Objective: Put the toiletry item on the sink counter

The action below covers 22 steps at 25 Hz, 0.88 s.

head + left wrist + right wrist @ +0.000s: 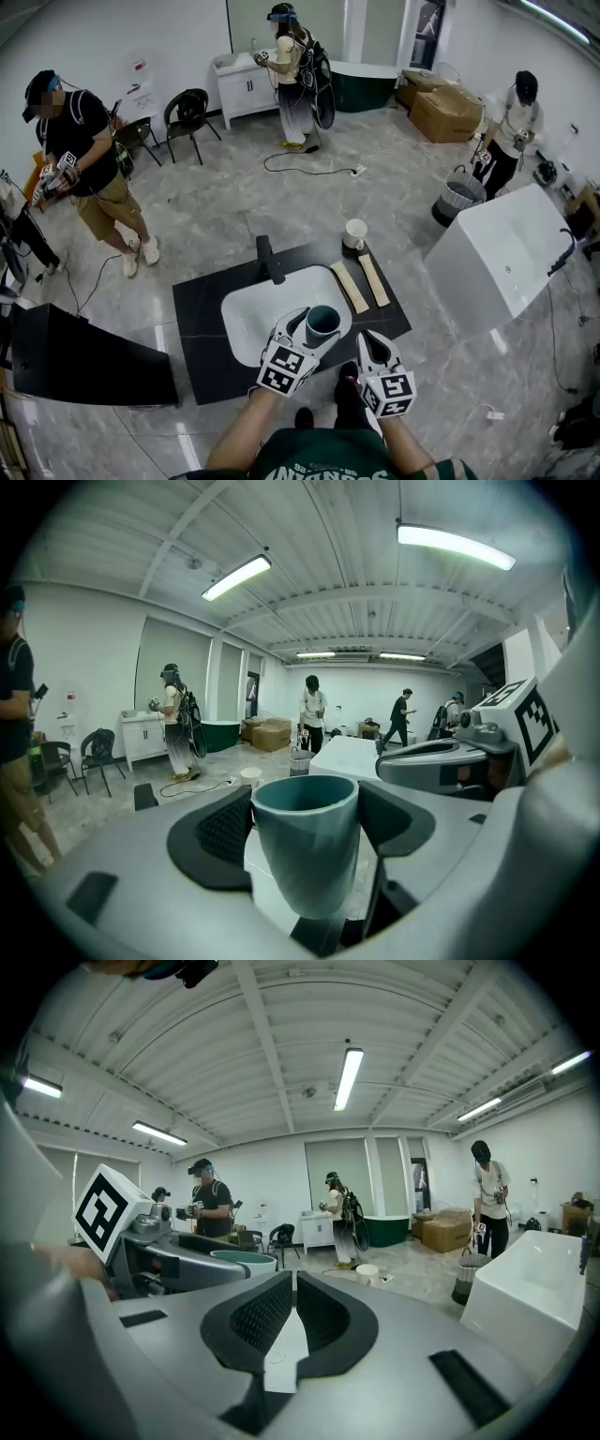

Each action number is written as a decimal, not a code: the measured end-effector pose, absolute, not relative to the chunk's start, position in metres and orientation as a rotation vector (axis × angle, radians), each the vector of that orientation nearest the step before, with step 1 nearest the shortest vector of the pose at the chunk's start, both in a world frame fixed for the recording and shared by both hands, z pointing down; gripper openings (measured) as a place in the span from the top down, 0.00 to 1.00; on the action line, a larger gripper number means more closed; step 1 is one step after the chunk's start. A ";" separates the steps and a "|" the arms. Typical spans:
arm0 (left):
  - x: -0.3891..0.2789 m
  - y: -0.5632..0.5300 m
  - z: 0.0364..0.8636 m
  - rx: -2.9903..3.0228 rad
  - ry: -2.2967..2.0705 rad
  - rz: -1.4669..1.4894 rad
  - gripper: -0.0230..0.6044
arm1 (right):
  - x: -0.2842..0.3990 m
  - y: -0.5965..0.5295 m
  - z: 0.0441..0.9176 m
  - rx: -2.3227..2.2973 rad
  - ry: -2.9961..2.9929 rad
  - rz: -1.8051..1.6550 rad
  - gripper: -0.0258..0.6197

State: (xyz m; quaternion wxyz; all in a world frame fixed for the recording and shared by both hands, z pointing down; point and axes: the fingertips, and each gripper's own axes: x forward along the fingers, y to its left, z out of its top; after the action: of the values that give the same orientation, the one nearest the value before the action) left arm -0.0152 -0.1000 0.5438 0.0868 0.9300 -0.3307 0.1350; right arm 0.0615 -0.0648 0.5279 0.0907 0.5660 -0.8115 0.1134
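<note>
While clamping the cup (pixel 322 322), left claw (pixel 302 827) hovers above sink (pixel 246 317).

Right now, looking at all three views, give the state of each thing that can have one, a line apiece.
left gripper: shut on the teal cup, over the sink basin's near edge.
teal cup: upright, clamped between the jaws.
right gripper: shut, nothing between its jaws.
white cup: upright at the far side of the counter.
wooden strips: lying flat beside the basin.
sink basin: nothing visible inside.
</note>
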 end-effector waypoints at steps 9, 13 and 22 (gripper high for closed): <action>0.013 -0.179 0.543 2.713 -1.159 0.411 0.39 | 0.086 -0.157 0.529 1.524 -2.520 0.319 0.89; 0.019 -0.214 0.534 2.651 -1.258 0.404 0.39 | 0.093 -0.199 0.525 1.411 -2.578 0.330 0.89; 0.029 -0.258 0.532 2.520 -1.441 0.422 0.39 | 0.106 -0.254 0.520 1.211 -2.677 0.326 0.89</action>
State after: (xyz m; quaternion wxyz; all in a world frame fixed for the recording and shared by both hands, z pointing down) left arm 0.0291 -0.2578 0.5323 0.1038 0.8545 -0.4885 0.1429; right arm 0.1056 -0.2540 0.5197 0.0924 0.4080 -0.9017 0.1097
